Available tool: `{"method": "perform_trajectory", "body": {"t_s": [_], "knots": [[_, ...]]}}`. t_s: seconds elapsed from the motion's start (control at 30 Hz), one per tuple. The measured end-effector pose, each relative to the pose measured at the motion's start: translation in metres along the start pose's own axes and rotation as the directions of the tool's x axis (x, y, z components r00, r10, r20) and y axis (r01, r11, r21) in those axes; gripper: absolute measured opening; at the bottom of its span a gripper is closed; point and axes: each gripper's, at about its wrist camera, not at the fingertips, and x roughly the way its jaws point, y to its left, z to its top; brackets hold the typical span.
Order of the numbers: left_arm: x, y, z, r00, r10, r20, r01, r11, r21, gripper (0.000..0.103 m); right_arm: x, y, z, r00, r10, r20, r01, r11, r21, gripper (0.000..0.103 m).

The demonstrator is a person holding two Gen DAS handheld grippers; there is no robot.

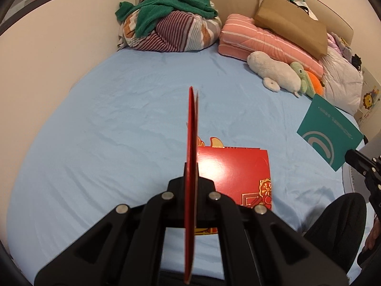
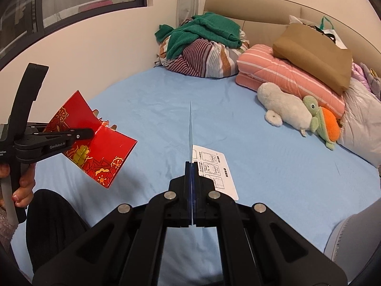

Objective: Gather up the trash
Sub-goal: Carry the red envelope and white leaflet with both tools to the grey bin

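The left gripper [image 1: 191, 183] had its black jaws clamped on a stiff, glossy red card [image 1: 191, 143], seen edge-on in its own camera; from the right wrist view the same folded card [image 2: 95, 140] hung in the air above the bed, its lacquer-red face printed with gold flowers and ornament, and the gripper arm across it bore the white lettering "GenRobot.AI". The right gripper [image 2: 191, 181] was closed on a thin, flat teal card [image 2: 190, 128], also edge-on there; the left wrist view showed its matte teal face [image 1: 329, 134] with a pale arc logo and a line of small text too fine to read. A second red sheet [image 1: 234, 174] with gold motifs lay flat on the smooth, faintly creased light-blue bedsheet [image 1: 107, 131], just beyond the left gripper. A white instruction leaflet [image 2: 219, 174] with line drawings and unreadable characters lay flat on the sheet beside the right gripper. Near the headboard sat a striped fabric bundle [image 1: 176, 33] under a nubby green towel [image 1: 166, 2], a folded pink striped quilt [image 1: 262, 40], a brown paper bag [image 1: 293, 23] and a fuzzy white plush toy [image 1: 273, 71]
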Motion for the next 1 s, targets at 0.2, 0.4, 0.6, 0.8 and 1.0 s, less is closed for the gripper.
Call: {"method": "perform_trajectory", "body": {"t_s": [0.2, 0.4, 0.6, 0.8, 1.0], "knots": [[-0.020, -0.055, -0.006, 0.998, -0.056, 0.018, 0.054, 0.995, 0.079, 0.002, -0.063, -0.033, -0.030, 0.997, -0.067, 0.044, 0.065, 0.996, 0.056, 0.000], [-0.040, -0.108, -0.002, 0.991, -0.129, 0.036, 0.121, 0.979, 0.161, 0.002, -0.120, -0.068, -0.052, 0.984, -0.157, 0.085, 0.146, 0.982, 0.121, 0.000], [-0.058, -0.172, 0.004, 0.979, -0.202, 0.034, 0.184, 0.941, 0.286, 0.002, -0.177, -0.107, -0.076, 0.956, -0.276, 0.103, 0.253, 0.947, 0.196, 0.000], [-0.076, -0.244, 0.009, 0.954, -0.300, 0.021, 0.264, 0.867, 0.423, 0.002, -0.234, -0.149, -0.100, 0.907, -0.410, 0.096, 0.367, 0.881, 0.299, 0.000], [-0.095, -0.322, 0.013, 0.913, -0.408, -0.015, 0.348, 0.759, 0.550, 0.002, -0.282, -0.194, -0.119, 0.849, -0.522, 0.077, 0.460, 0.803, 0.378, 0.000]]}}
